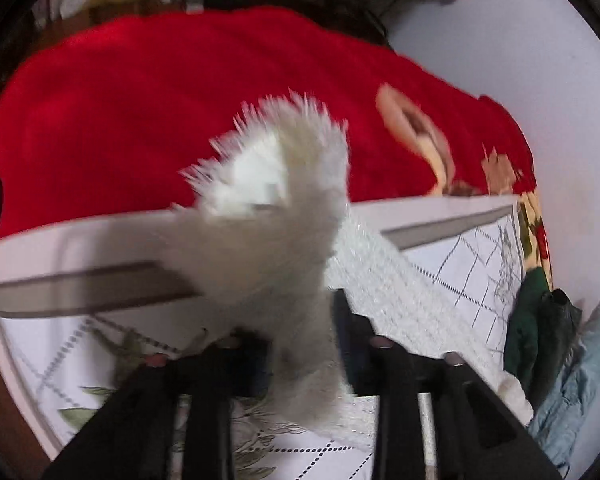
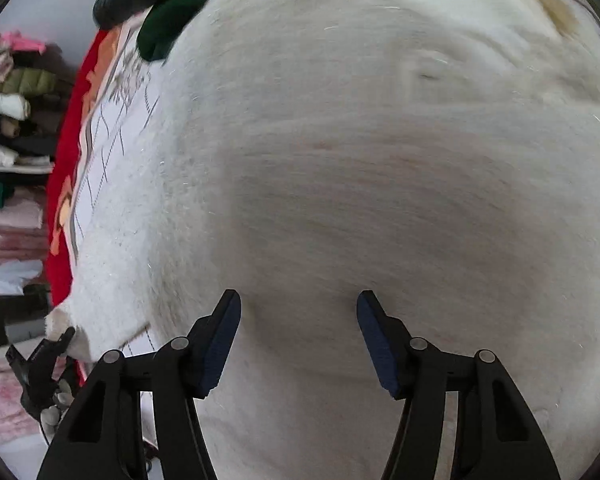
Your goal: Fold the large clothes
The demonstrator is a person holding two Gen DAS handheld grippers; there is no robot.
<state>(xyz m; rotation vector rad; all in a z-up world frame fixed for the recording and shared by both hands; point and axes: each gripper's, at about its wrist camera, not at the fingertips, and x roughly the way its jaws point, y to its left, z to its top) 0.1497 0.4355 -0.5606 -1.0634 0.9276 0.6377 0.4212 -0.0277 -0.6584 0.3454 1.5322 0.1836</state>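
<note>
A fluffy white garment [image 2: 380, 184] fills nearly the whole view from my right wrist, spread flat over the bed, its long pile soft and slightly blurred. In the left wrist view a bunched end of the same white garment [image 1: 276, 216] stands up between the fingers of my left tool [image 1: 296, 344], its fuzzy fringe fanning out at the top. My left tool is clamped on that fabric, the black fingers pressed in from both sides. A knitted, sparkly white stretch of the garment trails away to the right of the grip.

My right tool [image 2: 298, 316] hovers just above the flat white pile with its two blue-padded fingers [image 2: 220, 344] set wide apart, holding nothing.

Under the garment lies a white bedsheet [image 1: 480, 264] printed with grey grid lines and leaves. Beyond it a bright red blanket [image 1: 180, 112] covers the far part of the bed. A dark green garment [image 1: 528, 320] and a pale blue one [image 1: 580, 392] sit bunched at the right edge of the bed. In the right wrist view, stacks of folded clothes [image 2: 12, 120] rise at the far left.
</note>
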